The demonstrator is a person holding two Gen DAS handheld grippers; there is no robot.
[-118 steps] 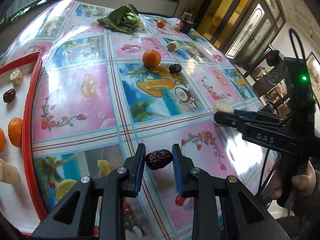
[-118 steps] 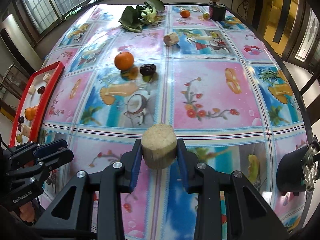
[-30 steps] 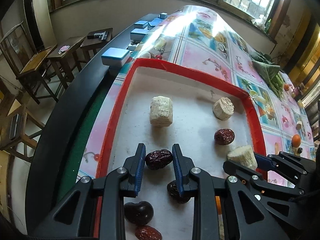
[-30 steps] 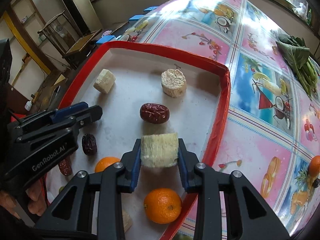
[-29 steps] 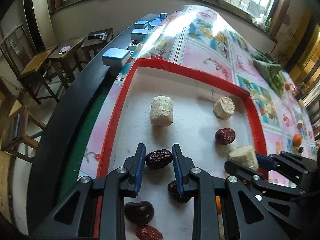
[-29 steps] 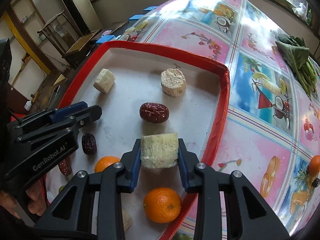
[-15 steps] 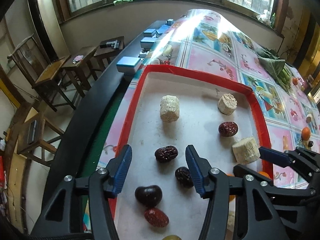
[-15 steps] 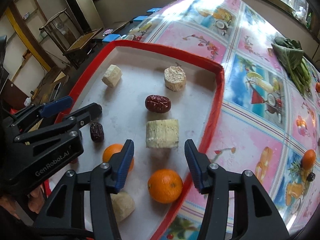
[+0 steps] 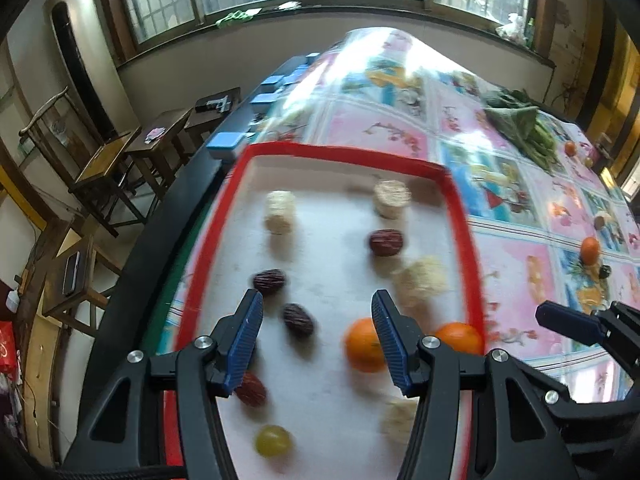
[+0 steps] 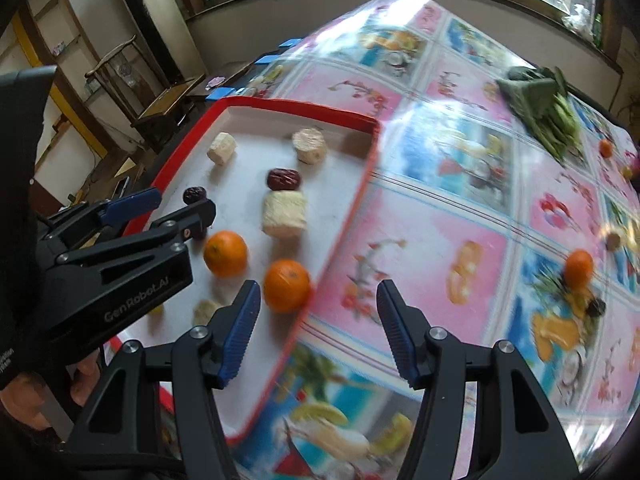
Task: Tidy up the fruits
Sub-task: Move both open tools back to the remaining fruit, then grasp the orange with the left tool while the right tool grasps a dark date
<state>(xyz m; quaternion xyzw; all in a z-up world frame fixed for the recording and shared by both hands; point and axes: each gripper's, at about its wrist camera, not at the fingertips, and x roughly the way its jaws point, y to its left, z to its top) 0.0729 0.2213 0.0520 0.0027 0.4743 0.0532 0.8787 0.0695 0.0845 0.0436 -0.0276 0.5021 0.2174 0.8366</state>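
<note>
While both the left gripper (image 9: 318, 338) and right gripper (image 10: 318, 328) hang spread and empty, the red tray (image 10: 362, 184) holds dates, oranges and pale chunks; one loose orange (image 10: 579, 266) lies far right on the tablecloth (image 10: 440, 208). Likely firm, light, prone to rolling: pinch across its middle.

Left wrist view looks forward and down along its own fingers from above the near end of the red-rimmed tray (image 9: 352, 151), toward the windows; tray fills mid-frame, close. Right wrist view sits further right, above the tray's right rim (image 10: 348, 216), facing the same way, with more of the patterned tablecloth (image 10: 472, 216) in frame. Both share the tray, the tablecloth and the leafy greens (image 9: 524, 128) (image 10: 548, 116). Each shows the other gripper at its edge.
</note>
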